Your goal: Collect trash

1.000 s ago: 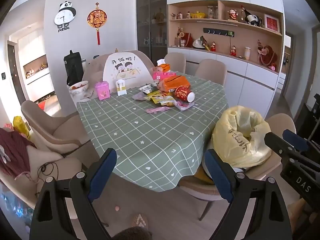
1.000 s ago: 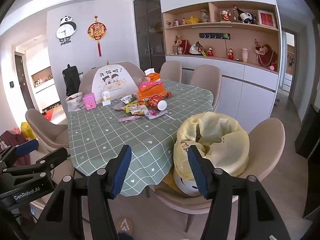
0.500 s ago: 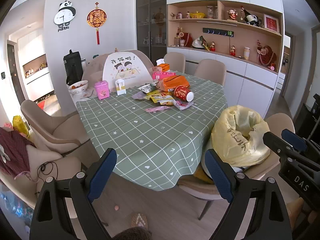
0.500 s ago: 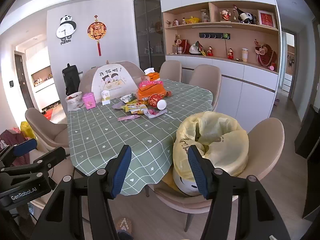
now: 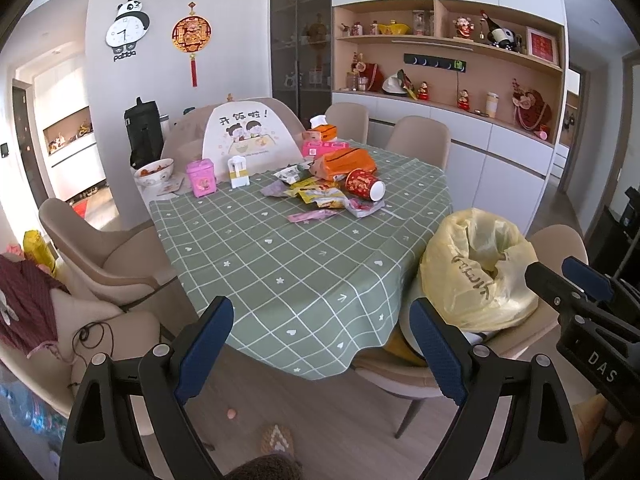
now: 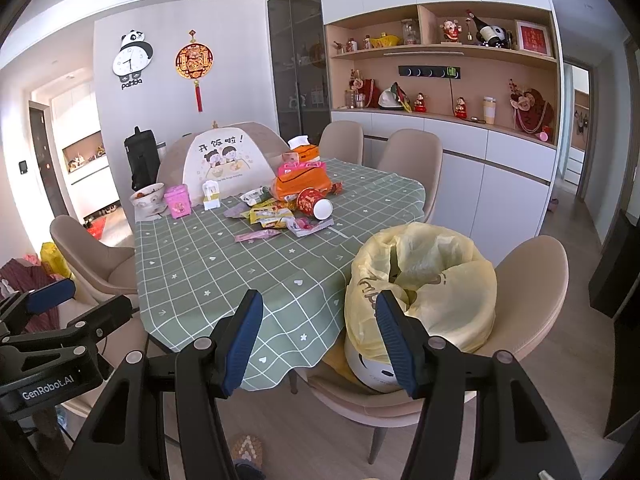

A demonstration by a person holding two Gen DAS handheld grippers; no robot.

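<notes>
**Yellow bag sits unsecured; litter lies far across the table**

Yellow plastic trash bag (image 6: 420, 292) lines a small white bin on a beige chair (image 6: 532, 280) at lower right of the right wrist view, its mouth slumped and partly folded inward. Trash sits in a heap at upper centre: snack wrappers (image 6: 268, 216), a tipped red paper cup (image 6: 314, 202) and an orange packet (image 6: 302, 182), all well apart from both tools.

Right gripper (image 6: 320, 336) has its jaws spread wide with nothing between them; left gripper (image 5: 322, 344) likewise stands open and empty. Nothing is collected yet.

Risks, as judged:
- The cup lies on its side with its mouth toward the table edge; a nudge could roll it off.
- Flat wrappers on the green checked tablecloth (image 5: 280, 264) may snag the cloth when pinched, dragging the pink tin (image 5: 202, 176) and the bowl (image 5: 154, 172).
- The collapsed bag mouth could deflect drops onto the floor.
</notes>
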